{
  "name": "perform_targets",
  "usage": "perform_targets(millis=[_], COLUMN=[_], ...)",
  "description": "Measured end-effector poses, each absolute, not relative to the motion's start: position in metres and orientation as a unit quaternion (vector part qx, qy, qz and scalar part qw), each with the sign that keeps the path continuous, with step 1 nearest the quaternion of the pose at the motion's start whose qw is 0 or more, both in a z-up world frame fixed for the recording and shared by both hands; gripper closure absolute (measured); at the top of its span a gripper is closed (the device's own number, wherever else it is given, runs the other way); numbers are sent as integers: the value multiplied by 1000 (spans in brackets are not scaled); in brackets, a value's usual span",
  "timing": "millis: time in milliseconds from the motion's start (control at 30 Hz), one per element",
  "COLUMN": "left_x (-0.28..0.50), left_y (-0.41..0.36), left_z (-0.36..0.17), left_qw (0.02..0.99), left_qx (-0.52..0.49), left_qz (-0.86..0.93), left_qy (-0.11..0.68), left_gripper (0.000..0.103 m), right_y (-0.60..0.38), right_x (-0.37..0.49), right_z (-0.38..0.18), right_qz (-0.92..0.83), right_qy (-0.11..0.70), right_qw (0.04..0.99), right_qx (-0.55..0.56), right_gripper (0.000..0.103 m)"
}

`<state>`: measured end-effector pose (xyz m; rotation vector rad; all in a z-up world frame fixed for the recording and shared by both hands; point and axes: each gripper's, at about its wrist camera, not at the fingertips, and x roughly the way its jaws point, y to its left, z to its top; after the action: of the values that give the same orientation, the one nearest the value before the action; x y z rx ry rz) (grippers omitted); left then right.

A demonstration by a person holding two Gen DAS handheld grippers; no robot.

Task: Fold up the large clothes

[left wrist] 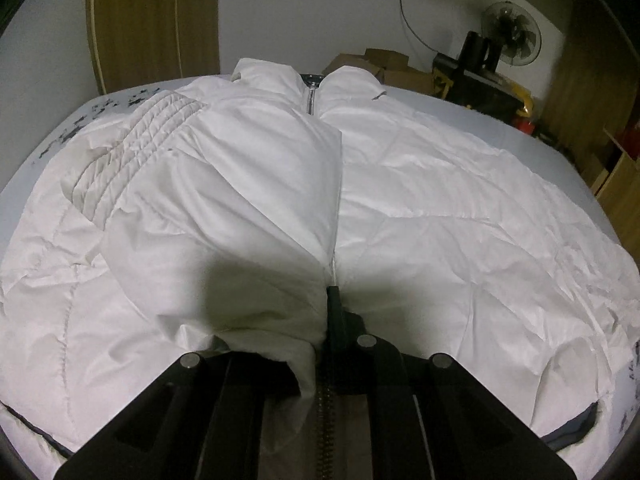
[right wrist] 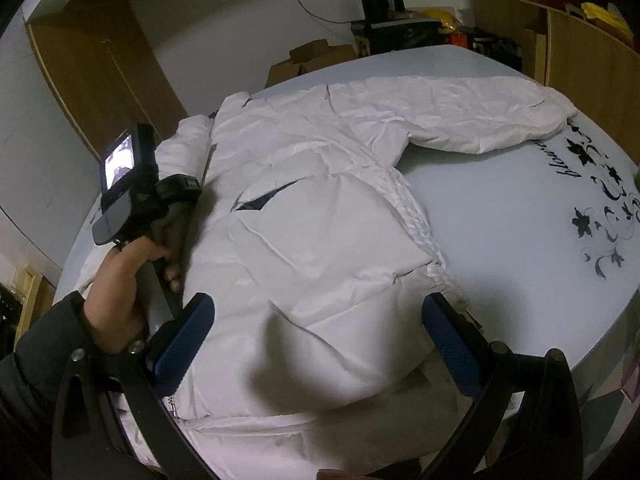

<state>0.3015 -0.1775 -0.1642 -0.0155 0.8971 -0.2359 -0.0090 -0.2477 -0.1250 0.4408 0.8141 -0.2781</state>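
A large white puffer jacket [left wrist: 420, 200] lies front up on a pale table [left wrist: 520, 120], zipped, collar far from me. Its left sleeve [left wrist: 224, 208] is folded across the chest, ribbed cuff [left wrist: 132, 152] at the left. My left gripper [left wrist: 320, 332] is shut on this sleeve's fabric near the zip line. In the right wrist view the jacket [right wrist: 320, 248] fills the middle, its other sleeve [right wrist: 480, 120] stretched out to the right. My right gripper [right wrist: 320, 332] is open, blue pads [right wrist: 452, 344] wide apart above the jacket's hem. The left gripper's body [right wrist: 136, 184] shows at the left.
The table [right wrist: 520, 240] carries a black floral print [right wrist: 600, 208] at the right. Cardboard boxes [left wrist: 384, 64], a black case [left wrist: 472, 76] and a fan [left wrist: 512, 34] stand behind it. A wooden wardrobe [left wrist: 152, 20] is at the back left.
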Motion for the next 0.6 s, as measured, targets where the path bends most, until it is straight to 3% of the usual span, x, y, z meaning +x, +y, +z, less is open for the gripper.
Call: perform_targets(millis=[67,100,167,233,400,600], left_x=[300,296,295,285,220,138], left_y=[-169,-162,-147,-134,-58,61], left_z=[-161,-157,-153,-141,-77,-25], left_qw=[892,888,873,861,883,936], left_qx=[-26,-49,-88,-119,-156,-150], left_qz=[-127,-144,-190,-235,-273,-177], left_qy=[433,433,440,434,348,263], left_gripper=[92,86,61,2,0,0], right_y=[-246,-246,-245,-246,-238,-173], right_x=[-10,-10,-11,-12,2,64], right_z=[-123,-121,-114,-101,-74,-36], right_qz=[-134,-133,-137,-148,-125,-66], right_qy=[392,391,384,364,353,365], right_qw=[886,886,891,899,914,928], right_qx=[210,208,202,194,154,38], right_gripper=[0,0,0,0,0,0])
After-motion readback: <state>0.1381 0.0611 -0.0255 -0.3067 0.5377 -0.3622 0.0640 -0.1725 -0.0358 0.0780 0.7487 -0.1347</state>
